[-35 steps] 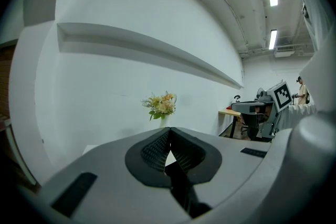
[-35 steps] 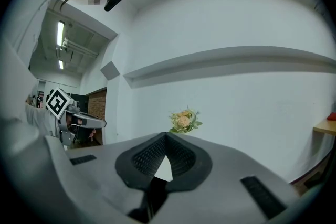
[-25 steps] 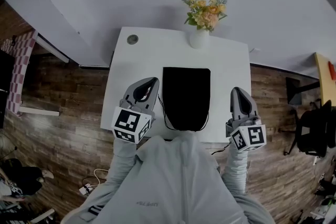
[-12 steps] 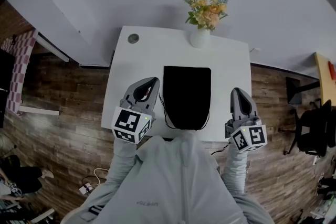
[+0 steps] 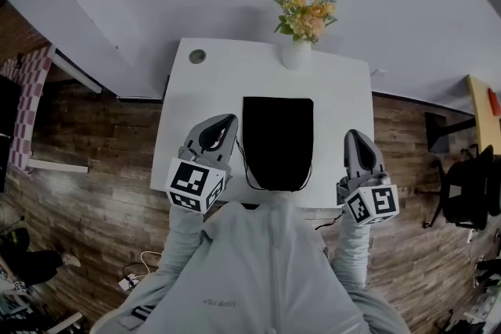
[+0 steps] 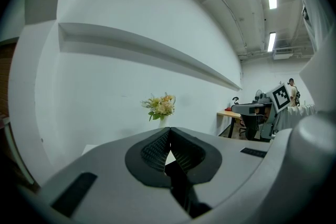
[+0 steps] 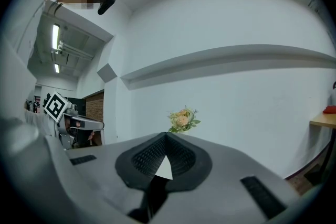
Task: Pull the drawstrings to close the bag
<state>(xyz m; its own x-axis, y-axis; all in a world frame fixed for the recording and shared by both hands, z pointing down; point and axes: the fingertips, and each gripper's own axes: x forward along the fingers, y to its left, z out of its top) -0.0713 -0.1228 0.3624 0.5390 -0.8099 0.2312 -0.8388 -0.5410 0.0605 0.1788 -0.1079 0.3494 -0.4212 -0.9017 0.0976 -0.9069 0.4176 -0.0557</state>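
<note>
Lying flat in the middle of the white counter (image 5: 344, 94), the black bag (image 5: 278, 138) has its thin drawstrings (image 5: 243, 168) looping out along its near left side and near end. The left tool (image 5: 228, 121) hangs over the near left part of the counter, just beside the bag's left edge, with its tips pointing to the far side. Its jaws are pressed together with nothing between them, as the left gripper view (image 6: 168, 129) shows. The right tool (image 5: 354, 135) hangs over the near right corner, a little apart from the bag. It is likewise pressed together and empty, as seen in its own view (image 7: 165, 135). At the far edge stands a white vase of flowers (image 5: 298, 52), and a small round disc (image 5: 197, 56) lies at the far left corner.
</note>
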